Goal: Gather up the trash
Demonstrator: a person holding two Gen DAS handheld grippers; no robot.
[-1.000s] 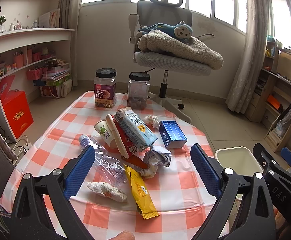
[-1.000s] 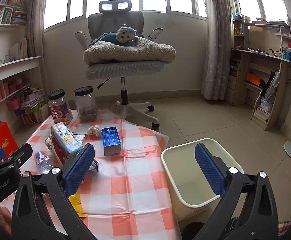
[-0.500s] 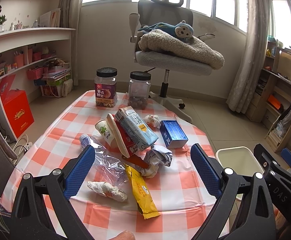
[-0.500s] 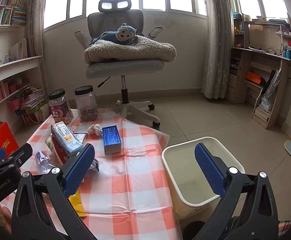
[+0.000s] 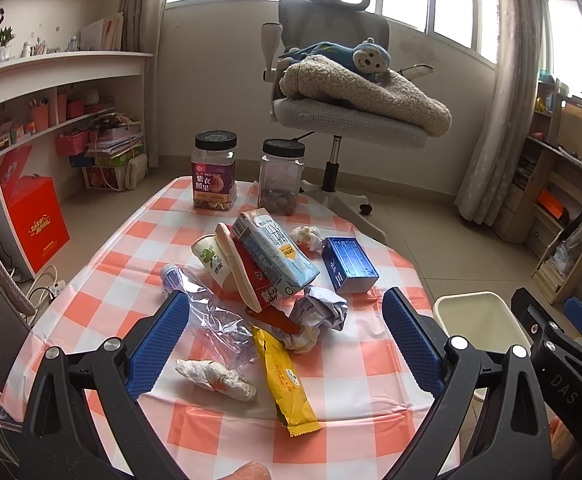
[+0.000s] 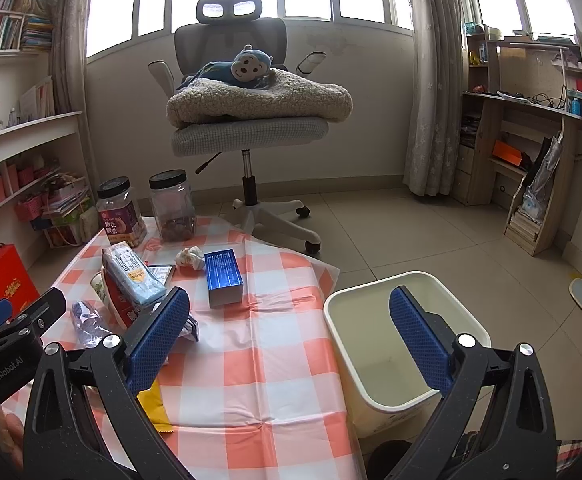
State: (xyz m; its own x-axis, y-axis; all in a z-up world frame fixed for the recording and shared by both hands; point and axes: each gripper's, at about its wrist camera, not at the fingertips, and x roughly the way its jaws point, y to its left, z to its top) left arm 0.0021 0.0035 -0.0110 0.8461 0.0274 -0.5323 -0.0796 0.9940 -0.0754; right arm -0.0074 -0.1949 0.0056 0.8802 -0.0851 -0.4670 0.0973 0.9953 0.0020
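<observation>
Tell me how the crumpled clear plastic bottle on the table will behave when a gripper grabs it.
The crumpled clear bottle looks empty and crushed, so it is probably very light and will likely give further between the fingers. Its glossy film may slip. Lying flattened on the checked tablecloth, it seems unlikely to roll.

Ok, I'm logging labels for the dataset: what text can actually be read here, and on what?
"ZI YI YAO GUO": labelled jar.
"DAS": right gripper body, seen from the left wrist.
"GenRobot.AI": left gripper body, seen from the right wrist.
Milk carton, blue box, yellow wrapper, red box: print unreadable.

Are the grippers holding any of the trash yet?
No. The left gripper and right gripper are both open and empty, above the table.
</observation>
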